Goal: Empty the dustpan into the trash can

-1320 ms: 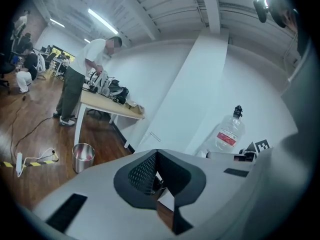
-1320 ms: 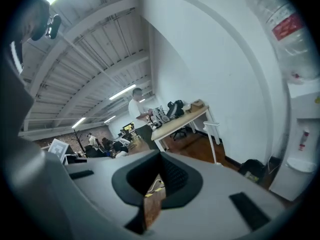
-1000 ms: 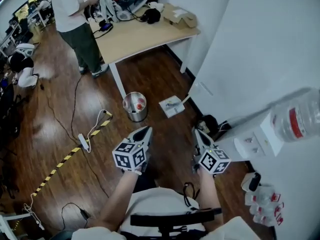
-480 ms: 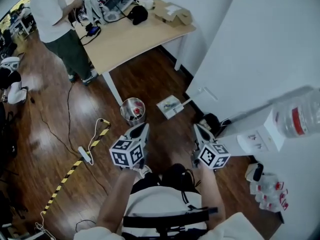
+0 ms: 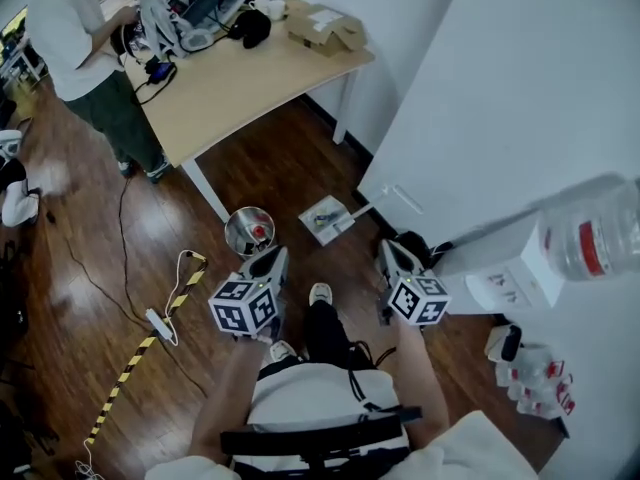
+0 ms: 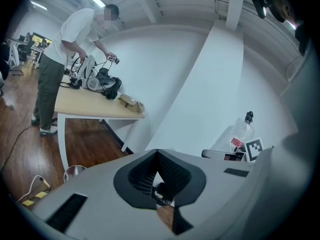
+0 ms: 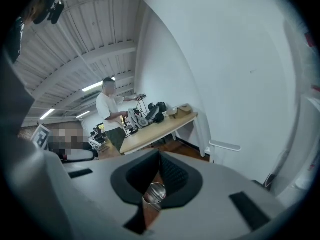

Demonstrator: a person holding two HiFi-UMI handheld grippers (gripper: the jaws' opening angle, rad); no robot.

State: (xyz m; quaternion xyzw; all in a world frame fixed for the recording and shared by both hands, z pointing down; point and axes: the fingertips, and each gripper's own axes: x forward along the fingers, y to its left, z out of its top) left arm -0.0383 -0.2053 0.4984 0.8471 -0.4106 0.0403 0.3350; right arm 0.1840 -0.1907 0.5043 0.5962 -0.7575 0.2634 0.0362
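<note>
Standing on wood floor: metal trash can, 11 o'clock of left gripper. Dustpan lies near, at can's 3 o'clock, 10 o'clock of right gripper. Both grippers' jaws closed, empty.

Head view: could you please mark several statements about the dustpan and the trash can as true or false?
1. The dustpan lies on the floor beside the trash can. True.
2. The right gripper grips the dustpan's handle. False: it is shut, empty and apart from the dustpan.
3. The trash can stands on the table. False: it stands on the floor beside the table.
4. A person stands at the table. True.
</note>
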